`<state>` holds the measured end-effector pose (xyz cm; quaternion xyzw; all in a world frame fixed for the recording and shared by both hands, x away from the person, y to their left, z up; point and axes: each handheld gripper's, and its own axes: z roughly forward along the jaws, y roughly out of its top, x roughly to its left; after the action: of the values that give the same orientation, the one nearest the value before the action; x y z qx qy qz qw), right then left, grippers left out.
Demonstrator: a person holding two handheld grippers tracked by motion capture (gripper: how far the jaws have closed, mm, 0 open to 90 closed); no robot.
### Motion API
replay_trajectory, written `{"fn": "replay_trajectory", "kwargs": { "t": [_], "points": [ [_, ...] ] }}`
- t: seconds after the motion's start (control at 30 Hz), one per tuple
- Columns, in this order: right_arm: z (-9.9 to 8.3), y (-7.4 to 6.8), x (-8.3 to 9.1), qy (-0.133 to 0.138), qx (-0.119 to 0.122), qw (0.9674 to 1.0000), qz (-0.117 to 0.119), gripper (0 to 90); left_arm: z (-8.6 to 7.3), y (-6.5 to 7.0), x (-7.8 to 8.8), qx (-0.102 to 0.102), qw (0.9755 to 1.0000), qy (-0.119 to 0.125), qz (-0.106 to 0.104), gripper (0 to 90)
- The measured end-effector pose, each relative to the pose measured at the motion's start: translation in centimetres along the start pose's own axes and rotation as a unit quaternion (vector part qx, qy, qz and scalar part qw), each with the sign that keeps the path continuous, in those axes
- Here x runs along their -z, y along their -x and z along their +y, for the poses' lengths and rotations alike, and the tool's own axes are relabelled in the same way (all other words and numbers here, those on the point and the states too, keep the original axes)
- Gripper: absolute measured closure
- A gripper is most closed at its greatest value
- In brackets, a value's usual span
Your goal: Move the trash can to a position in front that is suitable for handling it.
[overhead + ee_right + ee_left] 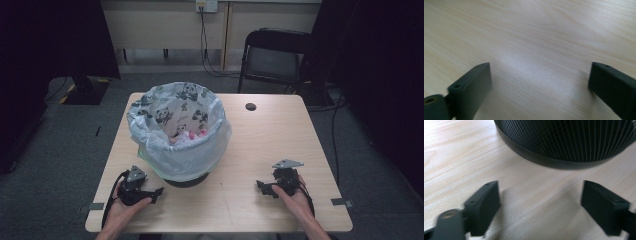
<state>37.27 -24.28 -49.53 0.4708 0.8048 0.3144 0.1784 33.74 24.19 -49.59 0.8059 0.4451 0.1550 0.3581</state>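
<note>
A black mesh waste bin [186, 181] lined with a panda-print plastic bag [175, 125] stands on the wooden table [260, 145], left of centre. Pink and white bits lie inside the bag. My left gripper [159, 192] rests on the table just left of the bin's base, jaws wide open and empty. In the left gripper view the bin's ribbed base [564, 142] lies straight ahead of the gripper [540, 205]. My right gripper [261, 187] rests near the table's front right, open with nothing between its jaws; in the right gripper view it [540, 87] faces bare wood.
A round cable hole [250, 106] sits in the table's far side. A black folding chair [272, 57] stands behind the table, with cables hanging from a wall socket [206, 6]. Dark curtains flank both sides.
</note>
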Motion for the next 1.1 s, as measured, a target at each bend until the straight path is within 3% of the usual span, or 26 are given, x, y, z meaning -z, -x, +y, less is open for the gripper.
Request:
{"fn": "replay_trajectory", "kwargs": {
  "t": [0.1,0.13,0.2,0.23,0.37,0.4,0.43,0.53,0.6,0.73,0.83,0.97,1.1],
  "points": [
    [0.3,-0.2,0.2,0.009,-0.001,0.9999,0.008,19.5,0.1,-0.2,0.2,0.005,1.0,0.0,-0.006,15.8],
    [0.4,-0.3,0.3,0.016,-0.002,0.9997,0.02,15.2,0.1,-0.3,0.3,0.008,1.0,0.003,-0.005,15.7],
    [0.6,-0.5,0.4,0.02,-0.003,0.9995,0.024,14.8,0.2,-0.3,0.5,0.011,0.9999,0.01,-0.007,16.1],
    [1.0,-0.8,0.7,0.034,-0.002,0.9989,0.032,17.1,0.2,-0.4,1.1,0.022,0.9994,0.028,0.0,19.0],
    [1.8,-1.2,1.3,0.055,0.001,0.9973,0.049,17.3,0.5,-1.1,1.9,0.036,0.9991,0.021,-0.007,20.6],
    [2.5,-1.4,1.6,0.071,0.002,0.9952,0.067,18.8,0.5,-1.4,2.1,0.048,0.9984,0.027,-0.009,20.8],
    [2.9,-1.6,1.7,0.07,0.005,0.9948,0.074,21.4,0.5,-1.9,2.5,0.064,0.9974,0.033,-0.007,21.7],
    [3.8,-2.0,1.7,0.073,0.012,0.9936,0.085,22.8,0.5,-2.4,3.0,0.078,0.9958,0.047,-0.01,22.4],
    [4.9,-2.4,1.6,0.078,0.017,0.992,0.098,26.8,0.7,-2.9,3.8,0.072,0.9956,0.059,0.0,23.4],
    [7.6,-3.2,1.4,0.099,0.019,0.9862,0.132,39.3,1.3,-3.6,4.8,0.069,0.9947,0.075,0.0,23.8],
    [9.6,-3.7,1.2,0.108,0.026,0.9846,0.134,39.3,1.6,-4.4,5.3,0.067,0.9945,0.081,0.004,25.4],
    [11.7,-3.6,1.0,0.12,0.015,0.984,0.131,43.4,2.6,-5.2,5.8,0.06,0.9946,0.084,0.015,26.8],
    [13.8,-3.4,0.9,0.129,0.01,0.9845,0.119,44.7,4.4,-5.9,6.7,0.059,0.9929,0.101,0.018,28.4]
  ]
}}
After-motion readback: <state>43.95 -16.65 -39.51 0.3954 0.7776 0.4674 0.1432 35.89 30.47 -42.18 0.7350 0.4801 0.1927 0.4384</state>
